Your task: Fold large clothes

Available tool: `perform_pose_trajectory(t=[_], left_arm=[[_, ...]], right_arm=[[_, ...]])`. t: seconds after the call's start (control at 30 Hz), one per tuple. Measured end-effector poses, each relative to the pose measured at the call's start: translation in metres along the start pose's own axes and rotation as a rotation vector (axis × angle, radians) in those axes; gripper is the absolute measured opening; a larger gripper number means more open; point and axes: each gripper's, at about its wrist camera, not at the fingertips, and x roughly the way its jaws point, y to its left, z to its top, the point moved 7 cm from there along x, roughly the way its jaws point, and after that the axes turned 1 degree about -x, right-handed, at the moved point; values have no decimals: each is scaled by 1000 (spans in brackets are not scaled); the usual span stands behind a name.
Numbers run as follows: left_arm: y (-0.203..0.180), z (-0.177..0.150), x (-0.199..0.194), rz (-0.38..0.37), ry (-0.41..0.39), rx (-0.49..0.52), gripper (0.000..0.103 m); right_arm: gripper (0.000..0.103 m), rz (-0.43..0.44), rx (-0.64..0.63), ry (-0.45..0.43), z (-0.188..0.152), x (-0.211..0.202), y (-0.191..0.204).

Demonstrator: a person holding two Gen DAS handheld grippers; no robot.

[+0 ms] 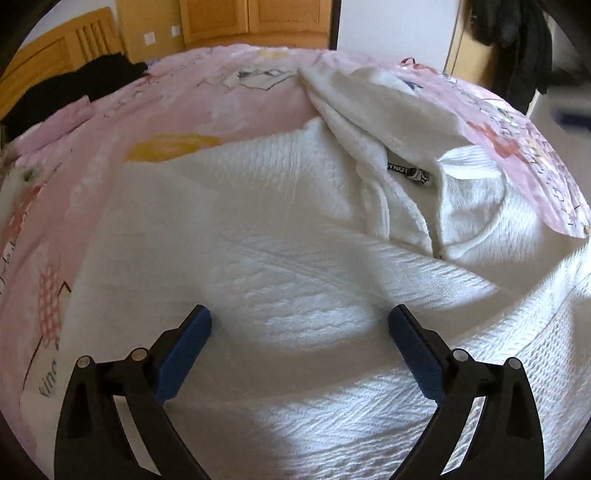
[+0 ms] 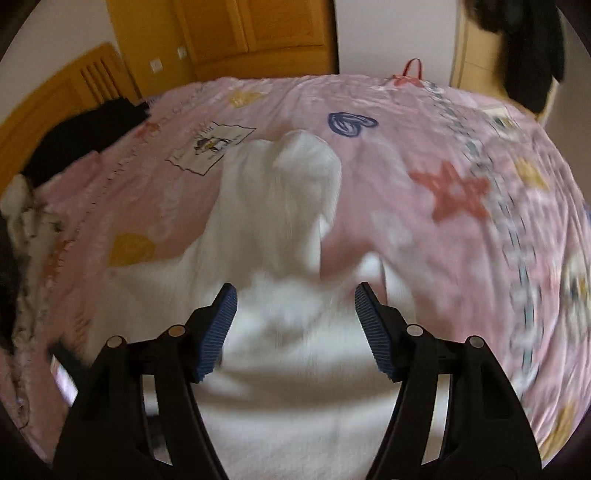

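Lying spread across a pink printed bedsheet [image 1: 221, 96] is a white textured sweater [image 1: 295, 258], its knit surface rumpled into broad folds. In the left wrist view the neckline is opening toward the upper right, where a small black label [image 1: 408, 172] is showing inside the collar, and one sleeve is running up and away toward the far side of the bed. The left gripper [image 1: 299, 326] is hovering directly over the body of the garment with its jaws spread wide; the blue pads [image 1: 184, 354] are standing apart from the fabric, with nothing clamped between them. In the right wrist view, which is blurring heavily, the same sweater [image 2: 280, 221] is filling the centre, a sleeve or fold extending upward beyond the fingertips. The right gripper [image 2: 295, 306] is poised above the white cloth with its jaws parted; it appears to be gripping nothing, though the blur is making contact hard to judge. Beyond the garment, a dark piece of clothing [image 1: 74, 88] is resting near the wooden headboard [image 1: 55, 48] at the far left, and wooden wardrobe doors [image 2: 258, 33] are standing behind the bed.
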Motion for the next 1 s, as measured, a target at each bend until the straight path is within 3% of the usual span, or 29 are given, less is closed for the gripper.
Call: perform_pose_trajectory(t=[0.13, 0.33, 0.4, 0.53, 0.63, 0.7, 0.8, 0.83, 0.87, 0.9, 1.0], left_arm=[[-1, -7, 5, 1, -38, -2, 95], [2, -7, 6, -26, -68, -27, 96], [2, -9, 6, -27, -89, -33, 96], [3, -11, 7, -46, -100, -48, 96], [5, -11, 6, -64, -107, -61, 96], [5, -12, 7, -75, -108, -68, 96], [6, -11, 8, -86, -110, -77, 96], [6, -11, 9, -88, -110, -79, 96], [7, -11, 9, -92, -109, -81, 96], [7, -10, 9, -94, -109, -83, 96], [8, -10, 10, -104, -106, -88, 96]], right_arm=[[65, -45, 11, 49, 59, 51, 8], [68, -34, 101, 123, 103, 120, 24], [68, -18, 85, 84, 117, 134, 35], [69, -142, 3, 122, 130, 174, 43], [69, -145, -16, 187, 132, 207, 44], [70, -215, -45, 227, 131, 227, 38], [69, -244, -103, 197, 129, 241, 36], [66, -245, -129, 183, 127, 242, 37], [39, -242, -139, 177, 127, 243, 38], [21, -243, -144, 156, 127, 240, 38], [10, -232, -148, 114, 130, 224, 40]])
